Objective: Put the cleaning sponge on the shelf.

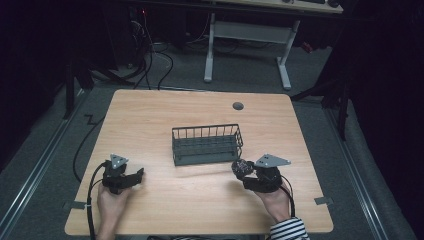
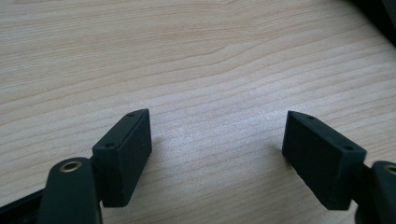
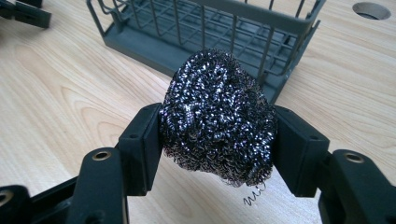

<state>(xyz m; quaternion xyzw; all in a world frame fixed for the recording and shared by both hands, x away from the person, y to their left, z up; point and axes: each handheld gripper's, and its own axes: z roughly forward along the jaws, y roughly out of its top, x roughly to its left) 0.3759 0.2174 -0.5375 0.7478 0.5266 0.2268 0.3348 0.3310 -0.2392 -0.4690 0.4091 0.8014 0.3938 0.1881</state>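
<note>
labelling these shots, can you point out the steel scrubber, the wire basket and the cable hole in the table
steel scrubber point(image 3: 217, 116), right gripper view, middle of the wiry ball clamped between the jaws
wire basket point(image 1: 207, 128), high view, far top rim
cable hole point(image 1: 238, 106), high view, centre of the round opening in the tabletop

Light wooden table point(image 1: 150, 120) — grey wire basket point(image 1: 207, 145) standing on it, near middle.

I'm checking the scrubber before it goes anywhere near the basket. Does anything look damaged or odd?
One small thing: a loose curl of wire hangs from the underside of the steel wool scrubber clamped in the right gripper, so it is fraying a little. The wire basket sits upright and looks intact.
</note>
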